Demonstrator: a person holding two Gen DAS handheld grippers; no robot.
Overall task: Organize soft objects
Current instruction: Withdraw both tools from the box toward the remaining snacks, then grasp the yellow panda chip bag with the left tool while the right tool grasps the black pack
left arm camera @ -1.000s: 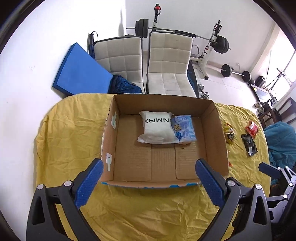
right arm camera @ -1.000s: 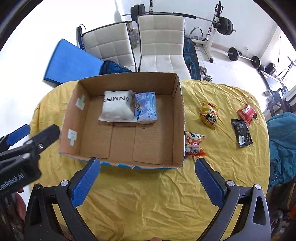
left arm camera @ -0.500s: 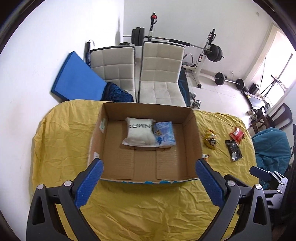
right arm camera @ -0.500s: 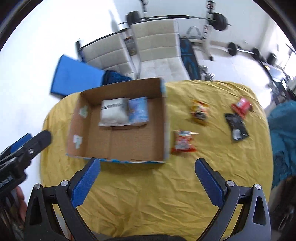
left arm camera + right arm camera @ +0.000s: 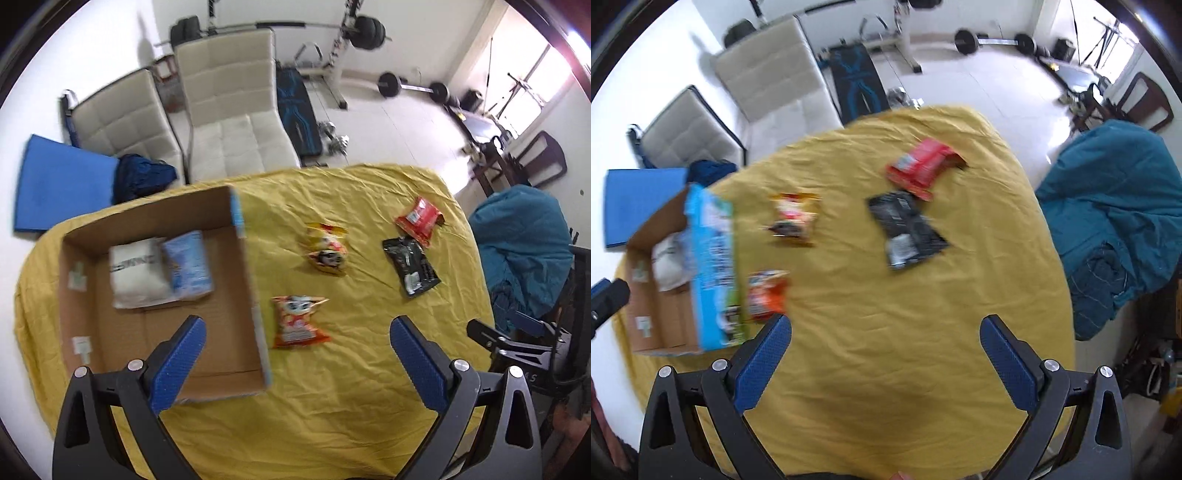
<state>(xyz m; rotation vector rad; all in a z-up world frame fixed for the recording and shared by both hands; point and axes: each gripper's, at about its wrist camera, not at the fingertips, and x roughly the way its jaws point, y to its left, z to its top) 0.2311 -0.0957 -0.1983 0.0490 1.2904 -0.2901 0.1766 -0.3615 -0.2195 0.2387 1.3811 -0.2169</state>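
Both jaws stand wide and empty: left gripper point(image 5: 297, 339) and right gripper point(image 5: 885, 338) hover above the yellow tablecloth point(image 5: 351, 387). Cardboard box point(image 5: 243, 266) near the left edge holds a white pack point(image 5: 136, 273) and blue pack point(image 5: 188, 264). Orange snack bag point(image 5: 297, 321) lies just beside the box; yellow bag point(image 5: 327, 249), black pouch point(image 5: 412, 271) and red pouch point(image 5: 419, 221) lie toward the right edge.

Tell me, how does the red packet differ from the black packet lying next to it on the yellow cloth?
The red packet is bright red with a pale label; the black packet is dark with a pale patch at one end. The red packet lies farther from the tongs, the black packet nearer. The black packet looks longer and flatter, while the red packet looks shorter and puffier. Both lie loose on the yellow cloth, outside the cardboard box.
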